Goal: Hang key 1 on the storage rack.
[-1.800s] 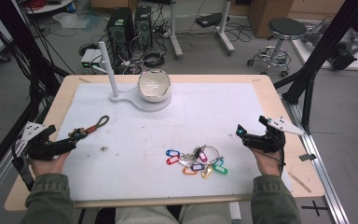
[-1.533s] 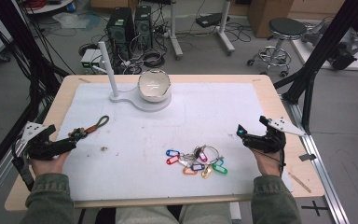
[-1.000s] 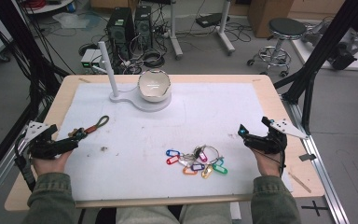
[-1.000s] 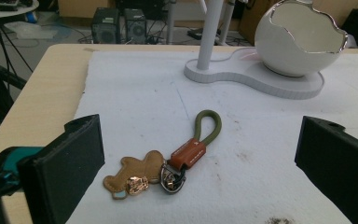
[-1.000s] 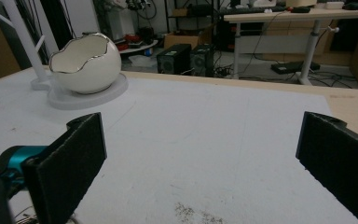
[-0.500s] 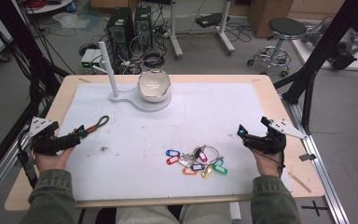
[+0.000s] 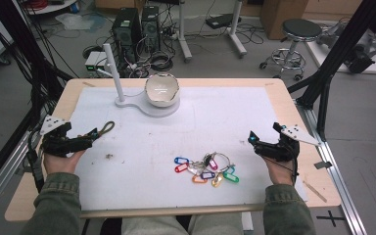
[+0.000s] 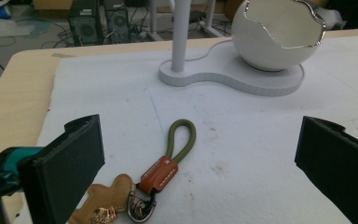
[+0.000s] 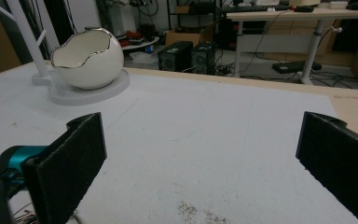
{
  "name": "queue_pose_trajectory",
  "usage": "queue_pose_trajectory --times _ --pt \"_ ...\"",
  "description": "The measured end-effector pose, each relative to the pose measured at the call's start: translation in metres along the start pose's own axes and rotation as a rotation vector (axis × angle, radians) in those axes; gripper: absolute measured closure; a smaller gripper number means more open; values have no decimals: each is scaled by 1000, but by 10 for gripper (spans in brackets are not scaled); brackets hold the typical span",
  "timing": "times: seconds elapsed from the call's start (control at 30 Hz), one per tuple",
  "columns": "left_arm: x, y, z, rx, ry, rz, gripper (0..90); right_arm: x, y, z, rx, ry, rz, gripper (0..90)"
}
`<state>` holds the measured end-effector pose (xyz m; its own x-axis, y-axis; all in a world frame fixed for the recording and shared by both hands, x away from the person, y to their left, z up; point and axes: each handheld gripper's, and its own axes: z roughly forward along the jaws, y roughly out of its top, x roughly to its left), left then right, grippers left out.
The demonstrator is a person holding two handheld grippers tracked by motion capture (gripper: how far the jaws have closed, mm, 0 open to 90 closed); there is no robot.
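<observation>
Over at the person's left side, the left tool (image 7: 94, 134) rests low on the white mat (image 7: 274, 112), its jaws spread wide with nothing between them. Just ahead of it lies the olive cord keychain (image 8: 170, 158): a green loop running into a brown leather tab and a metal clasp, with a small tan gingerbread-shaped charm (image 8: 105, 203) touching the clasp. In the left tool's own view the keychain sits between the two black jaws but nearer the left one, flat on the mat and touched by neither.

The right tool (image 7: 252, 141) hovers near the mat's right edge, jaws likewise spread and holding nothing. Just to its left lies a bunch of coloured key tags (image 7: 205, 170), blue, red, orange, purple, yellow and green, linked on a wire ring, apart from the tool.

At the far side of the table (image 7: 284, 88) stands a white egg-shaped bowl (image 7: 162, 90) with a jagged silver rim, seated on a white base (image 7: 144, 105) that also carries a slim white post (image 7: 112, 71). What shows of the bowl's inside is bare and pale; its bottom is hidden from me. Some dark crumbs speckle the mat between the two tools.
</observation>
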<state>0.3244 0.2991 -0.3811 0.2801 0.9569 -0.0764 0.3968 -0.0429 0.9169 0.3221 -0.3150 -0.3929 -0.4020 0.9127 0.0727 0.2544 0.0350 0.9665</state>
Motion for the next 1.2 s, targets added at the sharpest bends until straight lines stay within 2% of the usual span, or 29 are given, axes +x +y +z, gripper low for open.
queue_pose_trajectory --times 0.2,0.33,0.43,0.6,0.63,0.67,0.8,0.83,0.9,0.93,1.07,1.2 --pt "-2 13 7 34 -24 30 17 1 0 0 -2 1 -5 6" --pt "2 17 13 54 -35 24 17 0 0 0 -3 5 -3 6" --pt "5 18 18 70 -26 28 17 0 0 0 -1 7 -4 6" --pt "8 16 29 113 -27 13 17 0 0 0 -2 9 -6 7" --pt "11 14 34 142 -28 12 17 0 0 0 -1 10 -5 6" --pt "11 13 36 150 -28 8 17 1 0 0 0 11 -3 7" --pt "12 11 41 182 -36 13 17 0 0 1 -1 13 -5 7" --pt "14 10 45 207 -44 21 17 0 0 1 0 13 -6 6" --pt "14 9 47 219 -43 22 17 1 0 1 -1 13 -6 7" --pt "15 7 50 241 -46 25 17 1 0 1 1 14 -2 6" --pt "16 5 55 262 -49 27 17 1 0 1 0 15 -5 6" --pt "20 2 61 317 -49 38 17 1 0 1 3 16 -4 6"
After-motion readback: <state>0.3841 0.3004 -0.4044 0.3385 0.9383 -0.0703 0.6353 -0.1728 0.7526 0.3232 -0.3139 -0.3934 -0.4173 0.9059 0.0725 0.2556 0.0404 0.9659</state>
